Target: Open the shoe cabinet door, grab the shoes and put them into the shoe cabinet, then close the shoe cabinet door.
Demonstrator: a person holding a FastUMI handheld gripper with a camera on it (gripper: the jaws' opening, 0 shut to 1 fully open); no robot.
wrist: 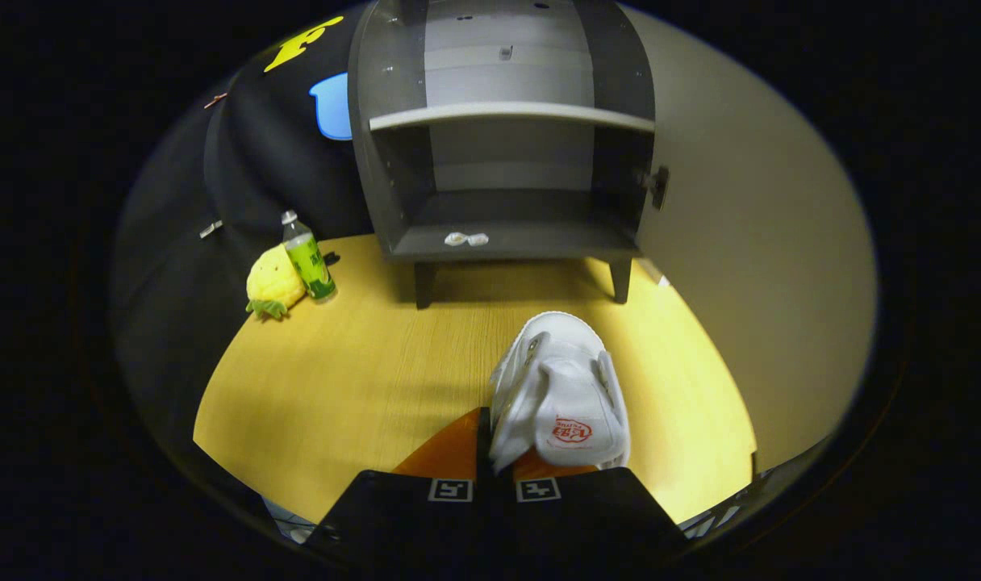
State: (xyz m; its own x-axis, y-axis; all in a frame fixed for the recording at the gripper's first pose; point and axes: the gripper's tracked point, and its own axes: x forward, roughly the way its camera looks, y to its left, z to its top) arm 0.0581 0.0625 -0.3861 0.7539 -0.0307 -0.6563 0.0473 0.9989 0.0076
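White shoe (559, 395) clamped between the gripper's (494, 464) closed fingers; beyond, open cabinet (507, 234): a thin edge grip may slip.

The one camera rides on the claw (490, 452) and looks forward along its fingers, tilted down over the wooden floor (361, 363). It sits very near the white shoe (559, 395) held at the fingers. Farther ahead, it faces the open front of the cabinet (507, 153), whose door (749, 242) stands to the right.
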